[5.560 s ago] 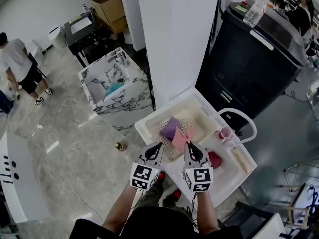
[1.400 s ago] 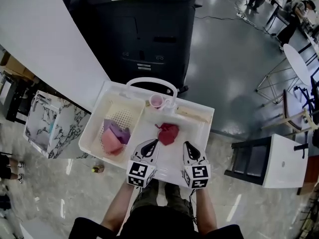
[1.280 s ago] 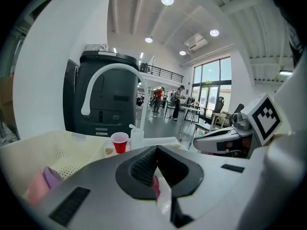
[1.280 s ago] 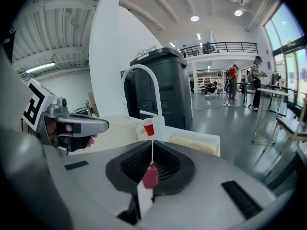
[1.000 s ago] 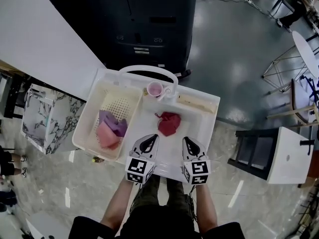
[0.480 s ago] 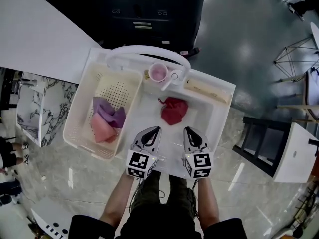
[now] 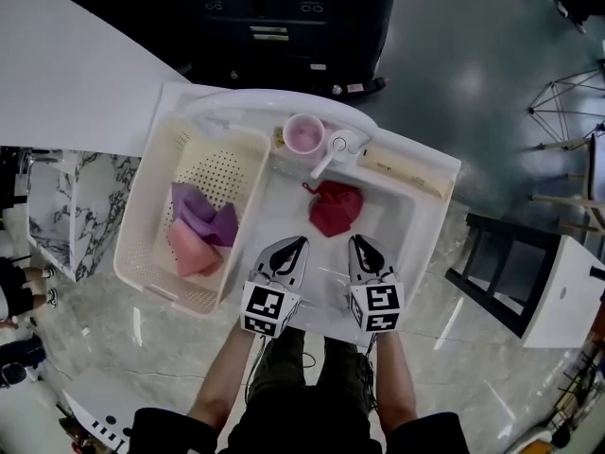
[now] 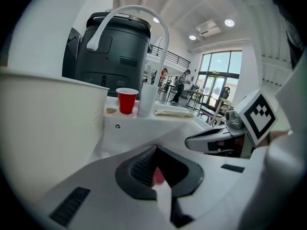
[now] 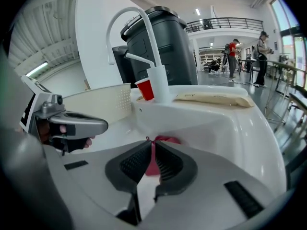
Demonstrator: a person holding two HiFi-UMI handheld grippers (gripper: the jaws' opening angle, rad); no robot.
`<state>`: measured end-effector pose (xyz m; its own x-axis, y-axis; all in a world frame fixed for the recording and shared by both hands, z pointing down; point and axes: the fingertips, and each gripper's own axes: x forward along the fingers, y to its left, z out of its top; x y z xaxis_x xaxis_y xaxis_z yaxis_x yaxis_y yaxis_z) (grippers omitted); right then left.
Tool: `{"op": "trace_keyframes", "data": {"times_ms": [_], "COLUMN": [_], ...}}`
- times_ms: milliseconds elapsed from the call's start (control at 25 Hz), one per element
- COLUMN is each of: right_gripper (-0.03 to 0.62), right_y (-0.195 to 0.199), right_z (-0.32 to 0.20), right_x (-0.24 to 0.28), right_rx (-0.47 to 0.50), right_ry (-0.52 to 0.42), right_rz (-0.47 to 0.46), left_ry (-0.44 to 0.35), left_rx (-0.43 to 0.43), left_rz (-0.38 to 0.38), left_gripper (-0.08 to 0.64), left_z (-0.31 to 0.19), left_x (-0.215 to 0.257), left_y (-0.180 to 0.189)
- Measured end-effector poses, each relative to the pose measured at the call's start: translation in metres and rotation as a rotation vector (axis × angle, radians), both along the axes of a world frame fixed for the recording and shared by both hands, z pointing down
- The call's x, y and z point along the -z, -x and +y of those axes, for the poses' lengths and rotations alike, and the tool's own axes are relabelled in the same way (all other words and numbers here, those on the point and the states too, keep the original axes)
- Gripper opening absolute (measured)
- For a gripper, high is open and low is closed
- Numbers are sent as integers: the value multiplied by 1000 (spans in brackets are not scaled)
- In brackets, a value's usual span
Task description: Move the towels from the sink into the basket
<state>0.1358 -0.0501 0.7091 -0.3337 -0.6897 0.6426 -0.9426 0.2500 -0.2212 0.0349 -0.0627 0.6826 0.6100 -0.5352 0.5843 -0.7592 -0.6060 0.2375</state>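
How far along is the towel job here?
Done: a purple towel and a pink towel lie in the basket. In hand: nothing; the left gripper and right gripper are both shut and empty, near the front edge of the sink. Left: the red towel lying in it.

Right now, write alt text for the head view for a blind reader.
Seen from above, a person holds the left gripper and right gripper, both shut and empty, side by side over a white sink where one red towel lies. A pink towel and a purple towel lie in the white basket at its left.
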Motion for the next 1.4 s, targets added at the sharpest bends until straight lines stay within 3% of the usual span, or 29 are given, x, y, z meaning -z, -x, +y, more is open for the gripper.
{"op": "trace_keyframes", "data": {"times_ms": [200,280,760,1080,1240,1400], "right_gripper": [48,132,178,176,63,55], "right_y": [2,3,11,14,9,10], "right_z": [-14,-20,-50,-56,-56,-57], "right_x": [-15,-24,-81,-106,-107,-104], "right_rx": [5,9,30,40,21,26], "right_ry": [20,44,154,195,188,181], "right_rz": [13,3,48,93,120,112], "left_ry": [16,19,60,76,79,70], "left_rx": [1,-1,-7,-4,5,11], "left_rz": [7,13,29,30,25,23], "left_gripper": [5,5,5,5,5,5], "left_z": [-3,-3,-6,-9,-9,-10], "left_x": [-3,-4,-11,-16,-20,-18], "left_y": [0,-2,-5,0,4,6]}}
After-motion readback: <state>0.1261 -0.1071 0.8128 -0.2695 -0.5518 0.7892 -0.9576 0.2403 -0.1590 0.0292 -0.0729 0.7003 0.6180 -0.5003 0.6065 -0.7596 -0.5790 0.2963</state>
